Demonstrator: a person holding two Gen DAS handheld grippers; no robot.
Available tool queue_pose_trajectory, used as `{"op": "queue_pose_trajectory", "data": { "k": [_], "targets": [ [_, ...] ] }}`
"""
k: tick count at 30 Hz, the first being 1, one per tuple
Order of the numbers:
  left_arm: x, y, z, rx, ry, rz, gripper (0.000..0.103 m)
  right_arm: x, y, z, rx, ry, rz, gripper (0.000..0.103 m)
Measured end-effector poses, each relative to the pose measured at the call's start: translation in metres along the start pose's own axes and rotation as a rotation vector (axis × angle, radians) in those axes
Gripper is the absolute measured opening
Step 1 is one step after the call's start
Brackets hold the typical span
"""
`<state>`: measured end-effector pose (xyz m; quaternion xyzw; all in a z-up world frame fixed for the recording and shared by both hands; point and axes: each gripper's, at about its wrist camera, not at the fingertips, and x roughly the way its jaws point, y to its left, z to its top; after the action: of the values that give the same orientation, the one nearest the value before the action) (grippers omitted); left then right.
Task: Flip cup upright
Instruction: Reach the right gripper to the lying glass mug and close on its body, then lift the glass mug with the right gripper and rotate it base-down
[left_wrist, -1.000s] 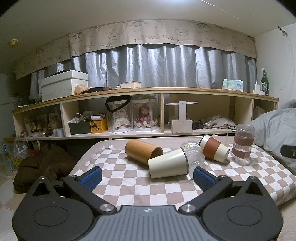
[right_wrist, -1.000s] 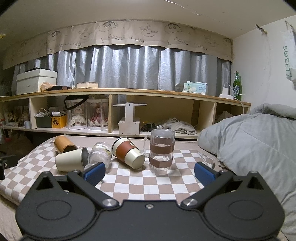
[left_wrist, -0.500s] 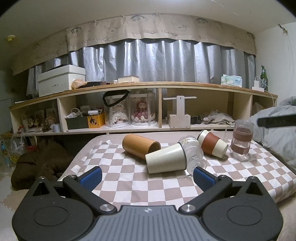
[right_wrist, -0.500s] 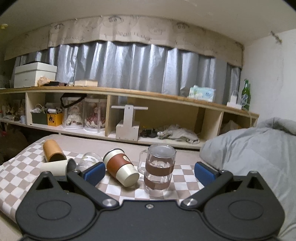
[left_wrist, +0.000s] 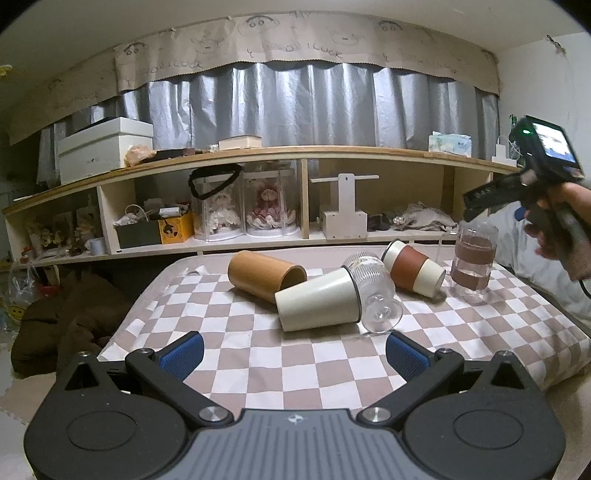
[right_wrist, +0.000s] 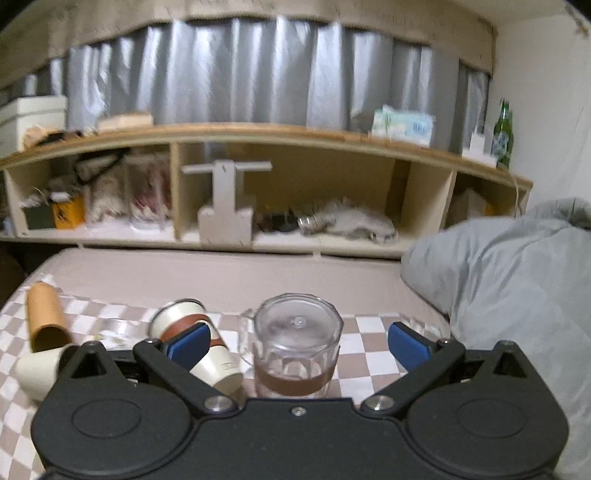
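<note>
A glass mug with a brown band (right_wrist: 295, 345) stands upside down on the checked cloth (left_wrist: 295, 369); it also shows in the left wrist view (left_wrist: 474, 264). My right gripper (right_wrist: 298, 341) is open and hovers just above it, the mug between the fingers in view. The right gripper body (left_wrist: 532, 184) shows in the left wrist view, above the mug. My left gripper (left_wrist: 294, 354) is open and empty, near the cloth's front edge. A cream cup (left_wrist: 319, 304), a tan cup (left_wrist: 264, 273), a clear glass (left_wrist: 373, 291) and a brown-sleeved cup (left_wrist: 412, 267) lie on their sides.
A grey duvet (right_wrist: 517, 295) lies at the right. A long wooden shelf (left_wrist: 295, 236) with boxes and jars runs behind the bed. A dark bundle (left_wrist: 66, 325) lies on the floor at the left.
My right gripper has moved forward and up over the banded glass mug and now looks down on it. My left gripper has risen slightly. The cups have not moved.
</note>
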<state>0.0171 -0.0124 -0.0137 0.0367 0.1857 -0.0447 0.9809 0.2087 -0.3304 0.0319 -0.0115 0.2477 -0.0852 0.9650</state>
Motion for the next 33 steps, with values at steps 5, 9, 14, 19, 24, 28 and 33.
{"op": "queue_pose_trajectory", "data": {
  "k": [5, 9, 14, 19, 24, 28, 33],
  "targets": [
    [0.005, 0.001, -0.001, -0.008, 0.014, -0.002, 0.103, 0.039, -0.001, 0.014, 0.061, 0.125, 0.012, 0.103],
    [0.007, 0.002, -0.001, -0.014, 0.023, -0.006, 0.103, 0.062, -0.002, 0.019, 0.081, 0.177, -0.004, 0.103],
    [0.009, 0.003, -0.001, -0.015, 0.031, -0.003, 0.103, 0.08, -0.001, 0.019, 0.092, 0.242, -0.004, 0.082],
    [0.009, 0.003, -0.001, -0.011, 0.028, 0.012, 0.103, 0.078, -0.001, 0.015, 0.087, 0.241, 0.016, 0.075],
    [0.006, 0.004, 0.001, -0.012, 0.016, 0.014, 0.103, 0.056, -0.001, 0.002, 0.065, 0.208, 0.032, 0.075],
    [0.004, 0.004, 0.002, -0.015, 0.006, 0.025, 0.103, 0.032, -0.003, -0.012, 0.059, 0.198, 0.042, 0.075],
    [-0.001, 0.004, 0.004, -0.017, 0.001, 0.028, 0.103, 0.004, -0.006, -0.042, 0.066, 0.209, 0.048, 0.074]
  ]
}}
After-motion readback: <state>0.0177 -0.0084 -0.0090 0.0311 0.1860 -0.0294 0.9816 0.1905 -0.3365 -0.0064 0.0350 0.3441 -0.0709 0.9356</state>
